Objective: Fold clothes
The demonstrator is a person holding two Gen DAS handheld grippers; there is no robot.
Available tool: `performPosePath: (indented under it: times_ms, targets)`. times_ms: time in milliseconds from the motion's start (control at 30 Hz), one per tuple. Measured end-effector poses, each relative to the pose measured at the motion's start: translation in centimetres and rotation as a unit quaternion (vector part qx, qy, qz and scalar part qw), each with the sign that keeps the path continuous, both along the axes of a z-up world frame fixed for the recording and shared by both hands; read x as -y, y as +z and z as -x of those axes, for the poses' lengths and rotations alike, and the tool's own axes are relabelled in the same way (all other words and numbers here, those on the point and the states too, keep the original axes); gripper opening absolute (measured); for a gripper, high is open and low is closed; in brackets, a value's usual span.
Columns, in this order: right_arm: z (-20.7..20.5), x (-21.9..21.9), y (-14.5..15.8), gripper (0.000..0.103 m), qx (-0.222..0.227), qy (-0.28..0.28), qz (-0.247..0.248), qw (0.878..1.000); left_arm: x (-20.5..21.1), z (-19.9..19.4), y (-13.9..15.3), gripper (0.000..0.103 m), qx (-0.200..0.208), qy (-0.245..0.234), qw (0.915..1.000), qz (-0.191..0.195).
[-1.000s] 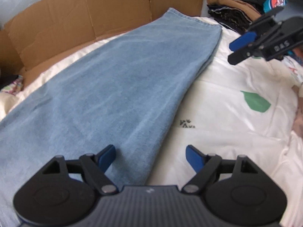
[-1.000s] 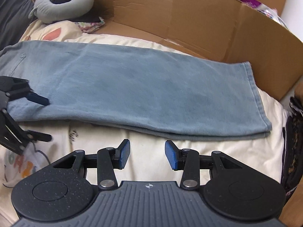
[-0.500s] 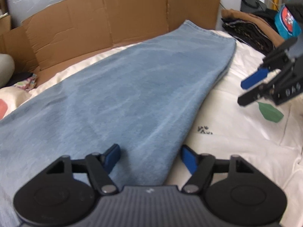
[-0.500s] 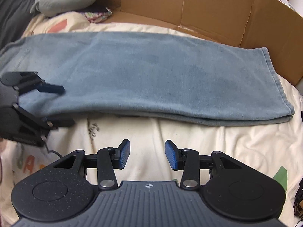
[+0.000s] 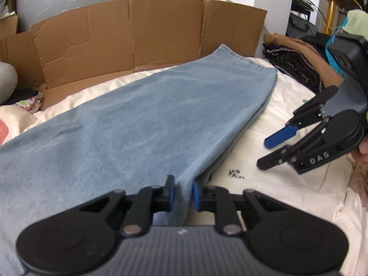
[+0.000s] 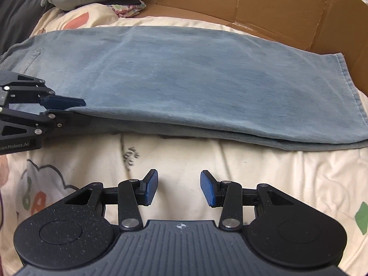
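Left wrist view first: the left gripper (image 5: 182,193) is closing on the near long edge of the jeans (image 5: 142,124), and a fold of blue denim already stands between its blue pads, so the step in hand looks like taking hold of that edge for the next fold. The jeans lie flat along the cream bedsheet (image 5: 276,161), legs stacked one on the other, with the hem end toward the cardboard wall (image 5: 142,36) at the back. Off to the right the right gripper (image 5: 269,151) hovers just above the sheet, its jaws spread and nothing between them, beside the same denim edge but apart from it. A pile of dark and brown clothes (image 5: 296,62) sits at the far right of the bed. Right wrist view next: the right gripper (image 6: 179,189) shows its pads parted over bare bedsheet (image 6: 264,172), short of the jeans (image 6: 195,76), while the left gripper (image 6: 66,107) bites the edge of the upper layer at the left. My judgement is that the next move calls for the right gripper to reach forward to the near edge, pinch both layers, and lift in step with the left. As for containers, the opened cardboard stands only as a wall behind the bed; nothing can be seen held in it.
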State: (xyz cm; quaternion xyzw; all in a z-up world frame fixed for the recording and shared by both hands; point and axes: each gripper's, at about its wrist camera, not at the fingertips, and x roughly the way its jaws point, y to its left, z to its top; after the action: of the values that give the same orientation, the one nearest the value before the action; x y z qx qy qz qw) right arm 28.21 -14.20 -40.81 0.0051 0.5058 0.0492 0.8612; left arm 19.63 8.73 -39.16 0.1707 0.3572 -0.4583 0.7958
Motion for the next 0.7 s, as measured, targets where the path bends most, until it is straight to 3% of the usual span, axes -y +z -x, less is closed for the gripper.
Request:
performPosePath:
  times_ms: [467, 700]
  targets:
    - [-1.5, -0.2, 1.6, 0.048, 0.06, 0.006, -0.041, 0.997, -1.0, -1.3, 1.7, 0.007, -0.06, 0.04, 0.9965, 0.043]
    - [-3.7, 0.0, 0.5, 0.048, 0.047, -0.016, -0.05, 0.998, -0.9, -1.5, 1.6, 0.007, -0.064, 0.041, 0.9962, 0.043]
